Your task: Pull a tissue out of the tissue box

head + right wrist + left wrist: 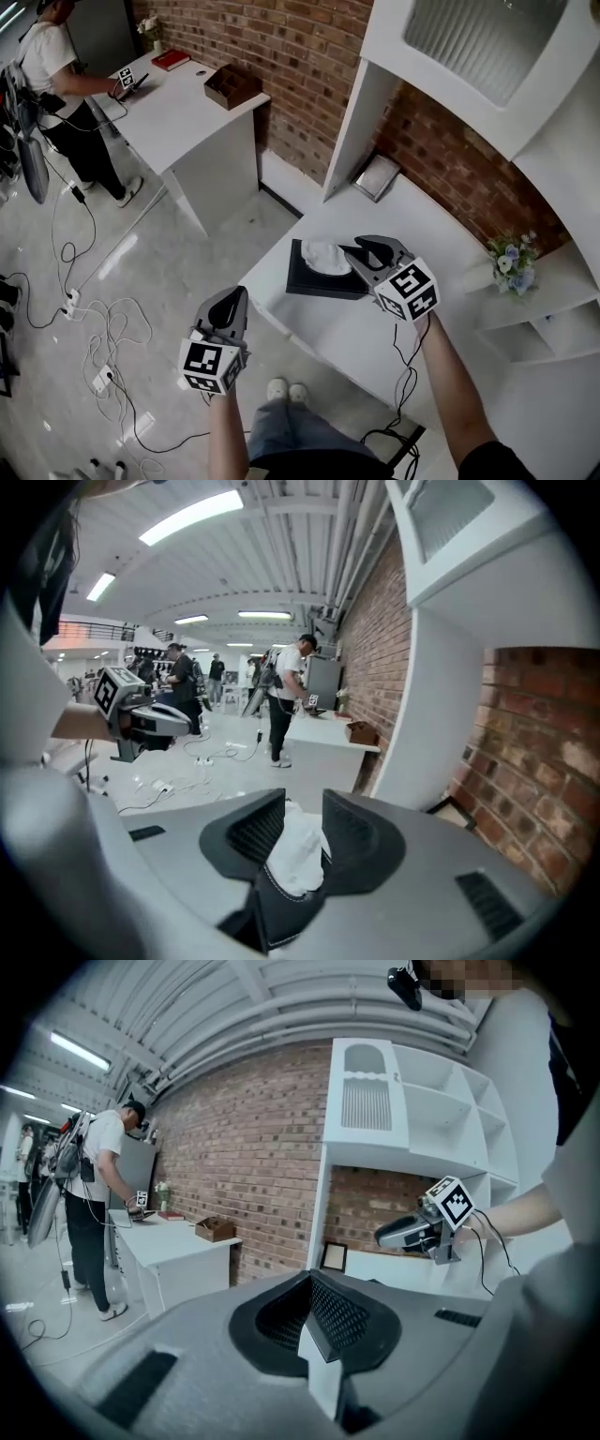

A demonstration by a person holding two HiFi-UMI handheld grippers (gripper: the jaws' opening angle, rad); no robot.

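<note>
The left claw [232,298] is held pressed together off the counter [431,230] edge, above the floor [187,272]. The black tissue box [314,281] is set near that edge; its tissue [325,255] is flanked by the spread right claw [352,251], as seen only in the right gripper view. Flowers [511,261] are placed far right.

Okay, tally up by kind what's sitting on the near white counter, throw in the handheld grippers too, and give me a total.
Tissue box: 1
Tissue poking out of the box: 1
Picture frame: 1
Flower bunch: 1
Grippers: 2, the left gripper and the right gripper
Total: 6
</note>
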